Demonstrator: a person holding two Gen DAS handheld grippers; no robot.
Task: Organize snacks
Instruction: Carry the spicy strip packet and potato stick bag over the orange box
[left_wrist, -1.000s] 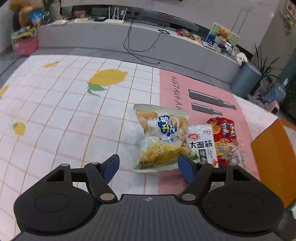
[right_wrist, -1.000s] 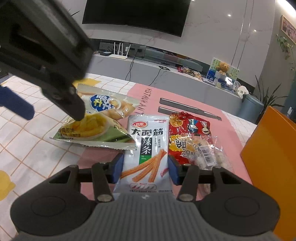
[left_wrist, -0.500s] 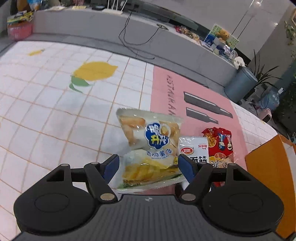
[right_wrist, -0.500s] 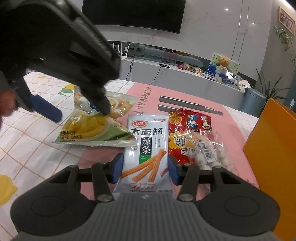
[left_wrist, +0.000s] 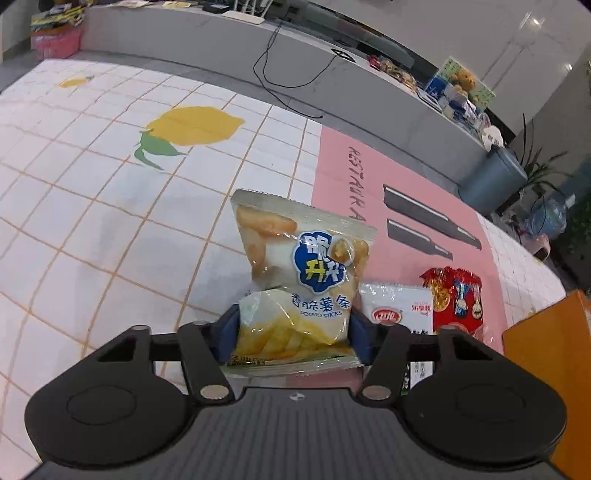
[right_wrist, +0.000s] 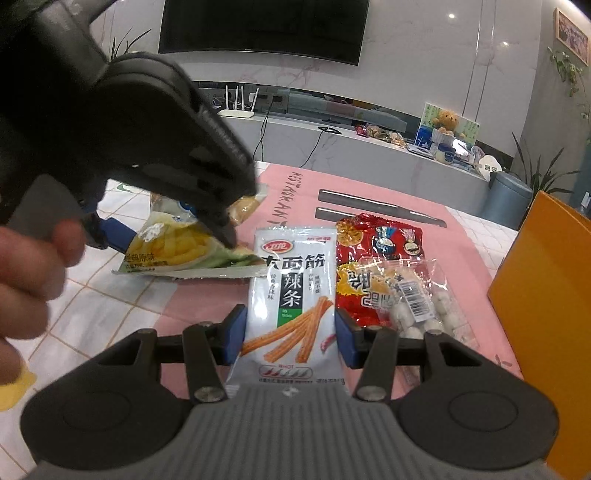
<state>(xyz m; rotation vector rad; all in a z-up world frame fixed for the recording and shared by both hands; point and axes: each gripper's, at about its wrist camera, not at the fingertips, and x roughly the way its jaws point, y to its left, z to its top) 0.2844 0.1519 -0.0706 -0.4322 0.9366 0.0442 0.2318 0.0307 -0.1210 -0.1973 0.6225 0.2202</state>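
Observation:
A yellow-and-white potato sticks bag (left_wrist: 303, 288) lies on the table where the lemon-print cloth meets a pink mat. My left gripper (left_wrist: 294, 334) straddles its near end. Its jaws are closing, and both blue pads press the crumpled sides. The right wrist view shows the same bag (right_wrist: 173, 251) under the left gripper (right_wrist: 173, 236), with a person's hand (right_wrist: 26, 277) behind it. My right gripper (right_wrist: 290, 336) is shut on a white spicy-strips packet (right_wrist: 291, 291), pads at both edges. That packet (left_wrist: 399, 314) lies just right of the potato sticks.
A red snack packet (right_wrist: 376, 258) lies right of the white one, with a clear bag of white balls (right_wrist: 424, 306) overlapping it. An orange box (right_wrist: 546, 295) stands at the table's right edge. A grey counter (left_wrist: 258, 48) runs behind the table.
My left gripper came down and forward over the potato sticks bag, and its jaws narrowed onto the bag's sides. The right gripper stayed put on the white packet.

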